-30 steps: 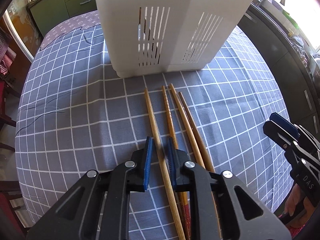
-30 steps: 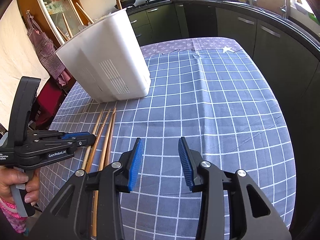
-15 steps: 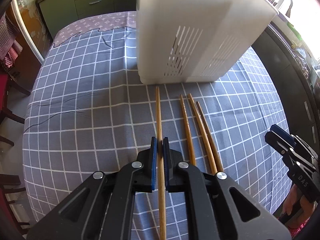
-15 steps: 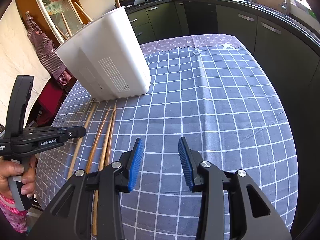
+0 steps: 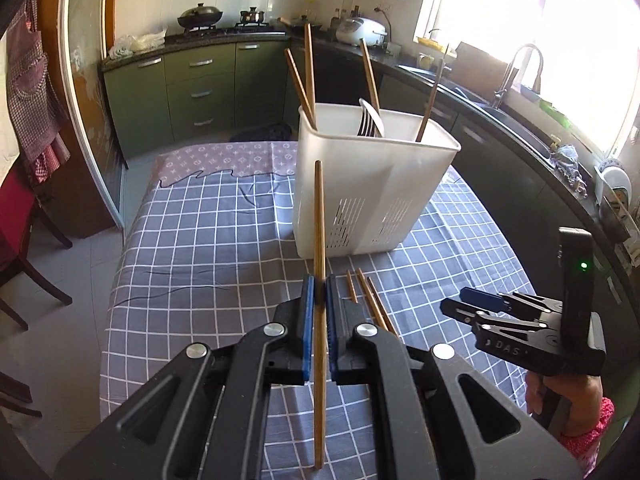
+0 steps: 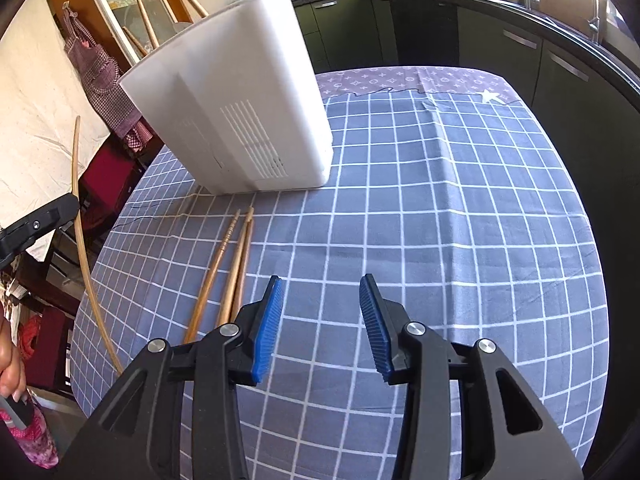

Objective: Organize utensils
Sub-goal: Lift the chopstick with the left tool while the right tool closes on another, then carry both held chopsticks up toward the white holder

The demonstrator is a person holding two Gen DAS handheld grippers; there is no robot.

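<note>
Fingers of the left gripper [image 5: 319, 292] clamp one chopstick [image 5: 319, 216] mid-length, raised before the white holder [image 5: 372, 184]; three more chopsticks [image 6: 224, 276] lie beside its base. The right gripper [image 6: 320, 320] hovers, fingers apart. The thin stick could pivot and miss the rim.
</note>
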